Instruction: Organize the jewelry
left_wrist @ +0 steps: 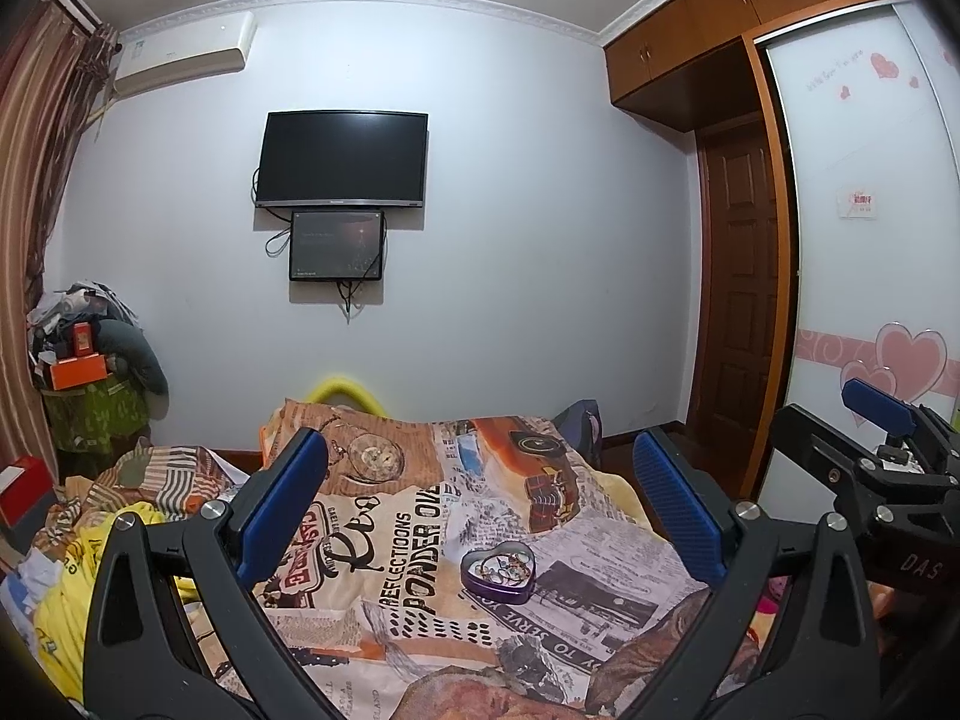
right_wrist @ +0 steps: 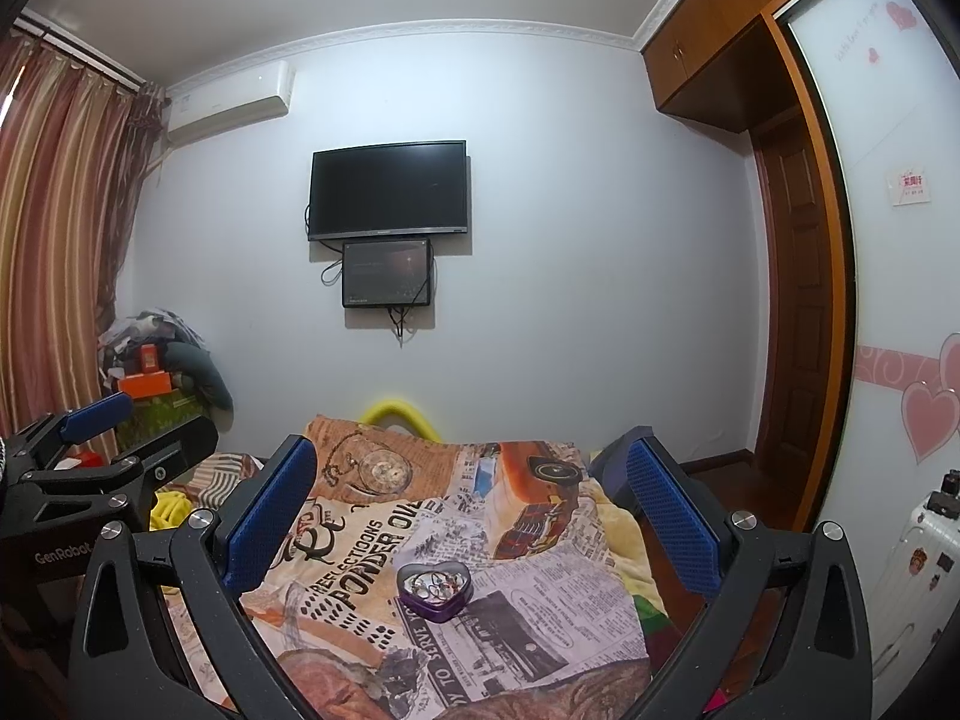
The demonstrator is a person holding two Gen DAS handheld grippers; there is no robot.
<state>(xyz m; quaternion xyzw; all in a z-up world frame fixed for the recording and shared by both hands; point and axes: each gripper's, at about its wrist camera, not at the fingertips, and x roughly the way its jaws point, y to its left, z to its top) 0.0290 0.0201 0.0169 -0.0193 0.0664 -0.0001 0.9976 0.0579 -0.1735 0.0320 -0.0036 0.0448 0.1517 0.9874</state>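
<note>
A purple heart-shaped tin (left_wrist: pixel 498 571) lies open on the printed bedspread (left_wrist: pixel 390 540), with several small pieces of jewelry inside. My left gripper (left_wrist: pixel 480 498) hovers above the bed, open, its blue pads wide apart, the tin below and between them. The right wrist view shows the same tin (right_wrist: pixel 434 589) on the bedspread (right_wrist: pixel 540 630); my right gripper (right_wrist: pixel 471 504) hangs open above it, holding nothing. Each gripper shows at the other view's edge: the right gripper (left_wrist: pixel 882 450) at the right of the left wrist view, the left gripper (right_wrist: pixel 90 438) at the left of the right wrist view.
A black TV (left_wrist: pixel 342 159) and a smaller screen hang on the far wall. Piled boxes and clothes (left_wrist: pixel 90 360) stand at the left by the curtain. Yellow cloth (left_wrist: pixel 54 600) lies at the bed's left. A wardrobe with heart stickers (right_wrist: pixel 900 300) and a white suitcase (right_wrist: pixel 918 570) stand right.
</note>
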